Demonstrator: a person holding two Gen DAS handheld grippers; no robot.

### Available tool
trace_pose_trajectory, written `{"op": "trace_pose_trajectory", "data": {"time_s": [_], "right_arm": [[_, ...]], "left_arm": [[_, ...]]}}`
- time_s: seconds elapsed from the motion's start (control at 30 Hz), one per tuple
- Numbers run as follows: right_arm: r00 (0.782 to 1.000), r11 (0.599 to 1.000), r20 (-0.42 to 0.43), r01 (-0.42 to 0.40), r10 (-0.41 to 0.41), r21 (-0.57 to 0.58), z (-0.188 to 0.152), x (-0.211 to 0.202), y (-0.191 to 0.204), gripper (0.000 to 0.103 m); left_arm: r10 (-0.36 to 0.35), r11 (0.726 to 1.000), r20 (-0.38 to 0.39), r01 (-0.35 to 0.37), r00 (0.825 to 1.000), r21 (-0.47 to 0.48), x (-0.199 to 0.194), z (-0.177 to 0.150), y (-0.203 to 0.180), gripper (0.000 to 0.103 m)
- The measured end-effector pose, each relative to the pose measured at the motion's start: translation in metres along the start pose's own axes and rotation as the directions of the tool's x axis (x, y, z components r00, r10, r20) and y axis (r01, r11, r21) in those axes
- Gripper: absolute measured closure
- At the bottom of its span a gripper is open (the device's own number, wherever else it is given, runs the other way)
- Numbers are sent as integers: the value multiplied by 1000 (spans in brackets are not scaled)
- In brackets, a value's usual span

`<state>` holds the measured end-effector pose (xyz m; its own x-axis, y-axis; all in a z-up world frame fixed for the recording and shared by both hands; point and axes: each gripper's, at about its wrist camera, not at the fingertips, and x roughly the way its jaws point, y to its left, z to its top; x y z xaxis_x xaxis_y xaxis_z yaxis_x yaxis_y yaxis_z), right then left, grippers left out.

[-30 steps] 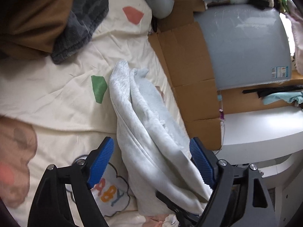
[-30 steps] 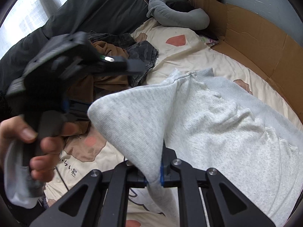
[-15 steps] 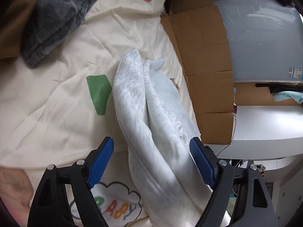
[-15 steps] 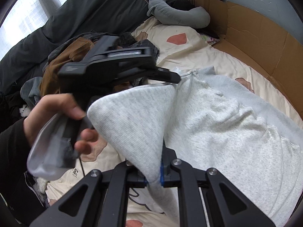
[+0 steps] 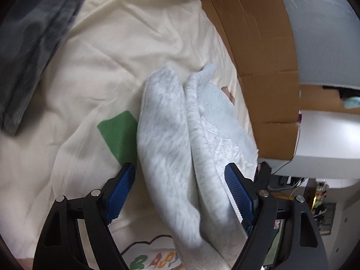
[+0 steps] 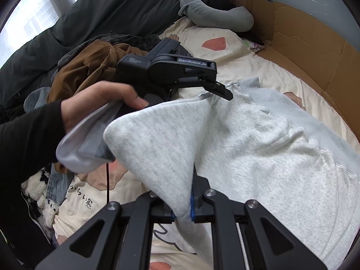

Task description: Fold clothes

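Our right gripper point(image 6: 182, 211) is pinched tight on a raised fold of the pale grey sweater point(image 6: 258, 157), lifting it into a peak above the rest of the garment, which lies spread on the cream bedsheet point(image 6: 252, 67). Our left gripper point(image 5: 180, 191), held in a hand point(image 6: 90, 105) with a black sleeve, has its blue pads point(image 5: 120, 193) spread wide either side of the sweater's bunched edge, not pressing it. Brown and dark clothes point(image 6: 90, 67) are heaped further back, and cardboard point(image 6: 315, 51) lines the bed's far side
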<state>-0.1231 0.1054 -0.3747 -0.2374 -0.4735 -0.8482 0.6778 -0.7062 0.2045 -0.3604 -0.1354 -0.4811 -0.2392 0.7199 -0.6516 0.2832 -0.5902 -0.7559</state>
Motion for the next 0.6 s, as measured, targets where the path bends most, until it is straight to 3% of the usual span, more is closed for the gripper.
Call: {"op": "trace_pose_trajectory", "data": {"time_s": [0.07, 0.23, 0.33, 0.6], "right_arm": [[1000, 1000, 1, 1, -1, 0, 0, 0, 0, 95], [1000, 1000, 0, -3, 3, 7, -1, 0, -1, 95], [1000, 1000, 4, -7, 7, 15, -3, -3, -3, 95], [999, 999, 39, -21, 19, 45, -6, -22, -12, 95]], "left_arm": [[26, 1000, -27, -26, 999, 12, 3, 3, -1, 31], [67, 998, -40, -66, 997, 22, 0, 7, 0, 78], [63, 998, -39, -62, 997, 31, -6, 7, -1, 86], [38, 997, -6, -37, 999, 61, -26, 6, -36, 90]]}}
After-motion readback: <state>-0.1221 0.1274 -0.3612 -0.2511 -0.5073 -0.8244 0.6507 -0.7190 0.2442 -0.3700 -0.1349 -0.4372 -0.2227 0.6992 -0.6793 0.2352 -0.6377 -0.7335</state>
